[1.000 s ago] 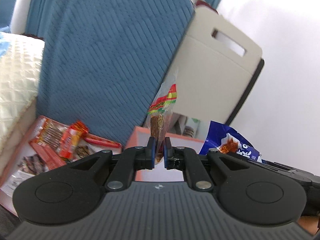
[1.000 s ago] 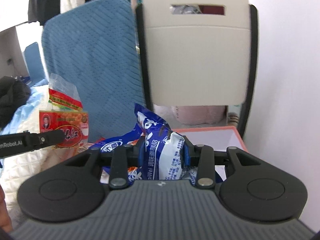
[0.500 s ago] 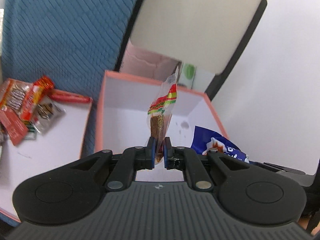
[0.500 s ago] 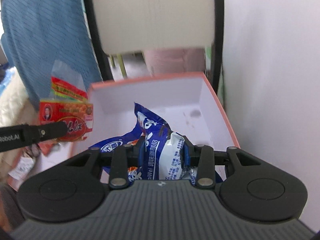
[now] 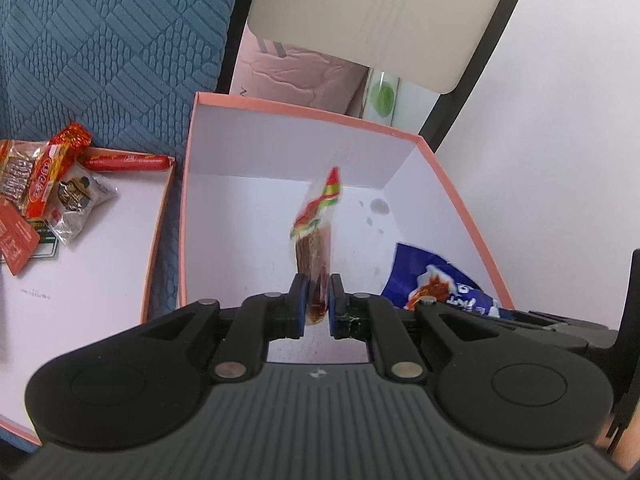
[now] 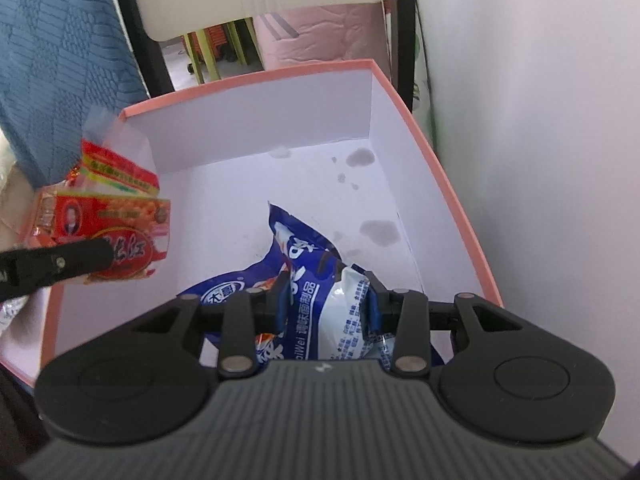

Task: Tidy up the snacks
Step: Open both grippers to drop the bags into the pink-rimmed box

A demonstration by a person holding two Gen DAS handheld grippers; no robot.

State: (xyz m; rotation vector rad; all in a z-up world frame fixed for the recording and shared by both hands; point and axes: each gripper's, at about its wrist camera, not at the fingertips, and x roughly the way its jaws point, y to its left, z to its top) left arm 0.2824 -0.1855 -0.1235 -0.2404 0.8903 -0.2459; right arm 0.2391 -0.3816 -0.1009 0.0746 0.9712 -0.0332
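pink-rimmed white box [image 5: 460, 200], blue snack bag [image 6: 304, 252], red-green packet [image 5: 316, 216]

We see our two handheld grippers from just behind. Each left gripper [image 5: 318, 300] and right gripper [image 6: 326, 300] has a matte black plastic body, ribbed with fine parallel grooves along the centre and marked there with a tiny pale logo. Either side of the ribbing sits a rounded lobe with a shallow circular recess. Black linkage arms, pinned with round silver screws, reach forward to two short black fingers [image 5: 298, 300] lined with blue pads [image 6: 282, 300]. The fingers [image 6: 374, 300] look identical on both tools.
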